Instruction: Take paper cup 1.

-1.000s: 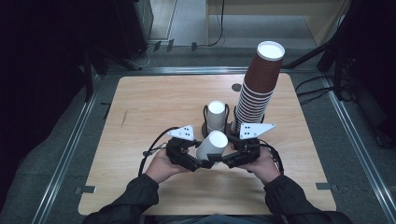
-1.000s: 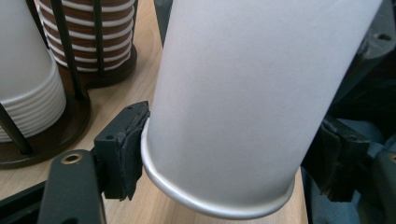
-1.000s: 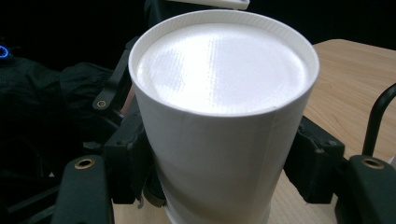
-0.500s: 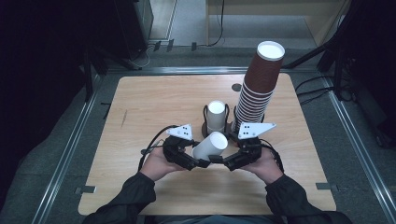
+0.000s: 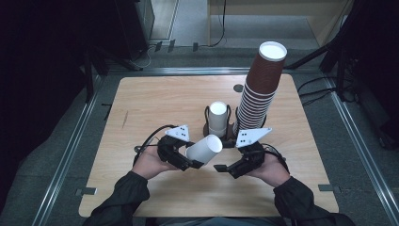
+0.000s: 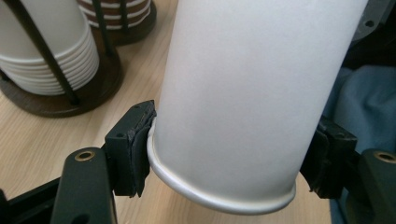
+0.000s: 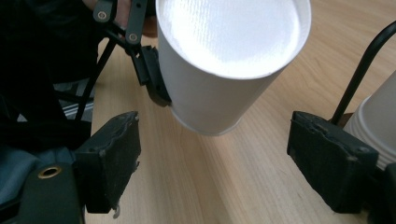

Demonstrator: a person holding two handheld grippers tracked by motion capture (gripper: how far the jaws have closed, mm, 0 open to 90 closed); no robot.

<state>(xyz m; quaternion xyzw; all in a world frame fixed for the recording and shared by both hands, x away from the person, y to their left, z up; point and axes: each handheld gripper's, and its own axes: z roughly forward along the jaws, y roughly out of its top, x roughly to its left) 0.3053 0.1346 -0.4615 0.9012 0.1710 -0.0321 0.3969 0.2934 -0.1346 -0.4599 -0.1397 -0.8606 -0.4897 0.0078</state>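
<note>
Left gripper [image 5: 195, 162] clamps a white paper cup [image 5: 203, 149] near its rim, tilted above the table [image 5: 155, 101]; right gripper [image 5: 225, 168], jaws wide w/ nothing between, should stay clear; keep squeeze light.

Wooden table [image 5: 155, 101], cup holder [image 5: 221, 132] with white cups, brown cup stack [image 5: 256, 94]

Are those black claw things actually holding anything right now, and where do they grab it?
The left hand-held gripper clamps a white paper cup just above its rolled rim, one pad on each side. The right hand-held gripper is open, holding nothing.
</note>
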